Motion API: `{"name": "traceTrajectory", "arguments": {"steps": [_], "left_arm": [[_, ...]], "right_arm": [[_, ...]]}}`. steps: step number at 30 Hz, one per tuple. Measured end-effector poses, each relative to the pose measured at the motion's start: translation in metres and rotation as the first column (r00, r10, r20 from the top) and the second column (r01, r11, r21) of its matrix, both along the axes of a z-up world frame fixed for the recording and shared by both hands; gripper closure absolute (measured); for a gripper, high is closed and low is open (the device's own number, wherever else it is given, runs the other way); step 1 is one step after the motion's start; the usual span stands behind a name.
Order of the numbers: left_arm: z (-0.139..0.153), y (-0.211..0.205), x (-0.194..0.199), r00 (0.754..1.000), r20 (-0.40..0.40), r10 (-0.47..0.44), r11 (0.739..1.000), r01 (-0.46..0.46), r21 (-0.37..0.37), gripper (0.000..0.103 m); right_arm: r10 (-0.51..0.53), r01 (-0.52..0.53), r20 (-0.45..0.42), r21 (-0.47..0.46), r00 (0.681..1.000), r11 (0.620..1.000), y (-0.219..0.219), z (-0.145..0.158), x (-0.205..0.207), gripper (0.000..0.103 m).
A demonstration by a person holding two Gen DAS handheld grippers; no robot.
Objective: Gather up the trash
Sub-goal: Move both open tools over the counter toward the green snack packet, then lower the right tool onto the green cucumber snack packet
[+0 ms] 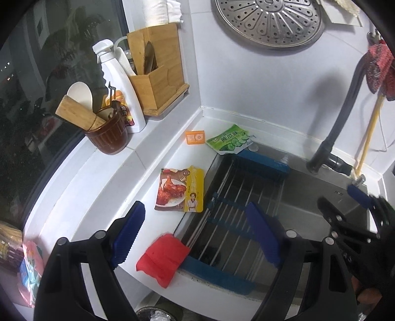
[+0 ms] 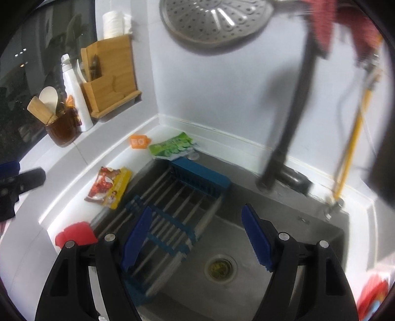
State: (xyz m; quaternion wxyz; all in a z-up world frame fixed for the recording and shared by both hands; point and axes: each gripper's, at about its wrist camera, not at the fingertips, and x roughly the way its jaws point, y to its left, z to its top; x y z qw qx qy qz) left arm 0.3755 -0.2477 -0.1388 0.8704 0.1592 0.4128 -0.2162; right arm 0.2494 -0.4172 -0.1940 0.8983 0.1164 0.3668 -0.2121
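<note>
Four pieces of trash lie on the white counter left of the sink. They are a chicken-picture wrapper, a green cucumber packet, a small orange packet and a crumpled red wrapper. My left gripper hangs open above the red wrapper and the rack's edge, holding nothing. My right gripper is open and empty over the sink and rack. It also shows at the right of the left wrist view, where the right gripper hovers over the basin.
A blue drain rack spans the steel sink, with a black faucet behind. On the window ledge stand a brown utensil pot, a white spray bottle and a bamboo holder. A round steamer plate hangs on the wall.
</note>
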Motion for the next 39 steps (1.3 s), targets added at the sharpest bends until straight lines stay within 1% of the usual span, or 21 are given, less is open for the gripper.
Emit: {"name": "traceTrajectory", "arguments": {"steps": [4,6,8,13,23,30,33,39], "left_arm": [[-0.005,-0.006,0.018,1.0,-0.011,0.022,1.0,-0.022,0.012,0.02],[-0.007,-0.006,0.027,0.999,-0.012,0.034,0.999,-0.034,0.015,0.02],[-0.01,-0.007,0.035,0.999,-0.009,0.045,0.999,-0.045,0.022,0.02],[-0.018,-0.013,0.06,0.997,-0.005,0.081,0.995,-0.08,0.054,0.02],[-0.04,-0.022,0.091,0.992,-0.046,0.121,0.99,-0.117,0.074,0.02],[-0.05,-0.023,0.096,0.989,-0.056,0.137,0.987,-0.132,0.091,0.02],[-0.052,-0.02,0.097,0.987,-0.057,0.148,0.985,-0.142,0.098,0.02],[-0.057,-0.013,0.101,0.982,-0.062,0.178,0.979,-0.171,0.11,0.02]], "right_arm": [[0.06,-0.06,-0.011,-0.009,0.998,0.998,-0.007,-0.005,0.043,0.03],[0.084,-0.084,-0.016,0.0,0.996,0.996,-0.01,-0.01,0.065,0.026],[0.106,-0.107,-0.023,-0.004,0.994,0.994,-0.01,-0.015,0.085,0.026],[0.143,-0.144,-0.041,-0.007,0.989,0.99,-0.012,-0.028,0.121,0.026],[0.168,-0.169,-0.057,-0.004,0.984,0.986,-0.033,-0.049,0.169,0.026],[0.178,-0.179,-0.059,-0.019,0.982,0.984,-0.056,-0.065,0.197,0.026],[0.174,-0.176,-0.065,-0.028,0.983,0.984,-0.063,-0.074,0.211,0.023],[0.173,-0.174,-0.081,-0.009,0.982,0.985,-0.078,-0.096,0.24,0.021]]}}
